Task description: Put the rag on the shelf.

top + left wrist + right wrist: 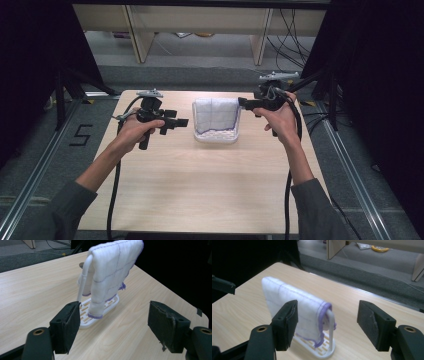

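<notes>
On the wooden bench, the left gripper hovers at nine o'clock of a white drying rack, jaws wide and holding nothing. A white cloth with purple stitching drapes over the rack; the left gripper view shows its slotted base. At three o'clock, the right gripper gapes wide beside the cloth's edge.

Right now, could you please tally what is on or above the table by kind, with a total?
Grippers: 2, the left gripper and the right gripper, both with jaws apart
Cloths: 1, a white cloth with purple edging, draped over the rack
Racks: 1, a white rack with a slotted base
Total: 4
</notes>
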Tool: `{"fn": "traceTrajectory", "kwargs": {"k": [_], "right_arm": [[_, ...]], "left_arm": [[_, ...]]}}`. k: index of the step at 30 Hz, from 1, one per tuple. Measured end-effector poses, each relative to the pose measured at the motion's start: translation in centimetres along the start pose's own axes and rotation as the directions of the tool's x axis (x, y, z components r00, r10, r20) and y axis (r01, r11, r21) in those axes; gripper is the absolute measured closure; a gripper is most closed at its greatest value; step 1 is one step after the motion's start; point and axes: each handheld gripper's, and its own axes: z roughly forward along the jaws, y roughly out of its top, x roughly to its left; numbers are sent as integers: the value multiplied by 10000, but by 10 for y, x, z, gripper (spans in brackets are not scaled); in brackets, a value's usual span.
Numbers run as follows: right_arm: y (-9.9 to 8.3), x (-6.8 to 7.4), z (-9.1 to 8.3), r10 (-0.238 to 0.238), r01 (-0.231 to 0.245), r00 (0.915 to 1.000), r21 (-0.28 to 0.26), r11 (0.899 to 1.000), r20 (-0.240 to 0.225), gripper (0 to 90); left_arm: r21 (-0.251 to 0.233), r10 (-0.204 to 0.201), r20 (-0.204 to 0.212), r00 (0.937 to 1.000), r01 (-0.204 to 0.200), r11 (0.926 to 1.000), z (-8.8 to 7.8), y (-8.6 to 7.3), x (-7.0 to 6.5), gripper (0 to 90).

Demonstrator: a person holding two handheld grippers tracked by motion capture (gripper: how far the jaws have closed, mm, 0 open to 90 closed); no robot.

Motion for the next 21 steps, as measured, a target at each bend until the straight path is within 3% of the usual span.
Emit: {"fn": "traceTrajectory", "kwargs": {"k": [5,10,13,14,16,17,21], "right_arm": [[-8,4,-3,-21,21,9999,-17,10000,-117,335],[-17,7,-3,-267,264,9991,-82,9996,-340,332],[-23,11,-4,-157,153,9993,-122,9998,-352,332],[-24,11,-5,-340,336,9988,-127,9994,-352,332],[-27,15,-5,-8,4,9988,-84,10000,-496,332],[-28,14,-5,-411,406,9982,-108,9991,-445,331],[-35,19,-5,-172,166,9984,-103,9998,-532,329]], "left_arm": [[-119,-50,229,9997,52,9999,-4,-11,-2,256],[-332,127,163,9998,-122,9994,-10,-21,-7,256],[-361,119,269,9996,-109,9993,-13,-26,-9,253],[-417,144,228,9996,-135,9990,-13,-28,-11,251],[-389,162,340,9993,-149,9991,-15,-31,-12,251],[-397,213,287,9994,-202,9990,-15,-33,-13,251],[-353,206,347,9992,-194,9992,-16,-41,-17,250]]}}
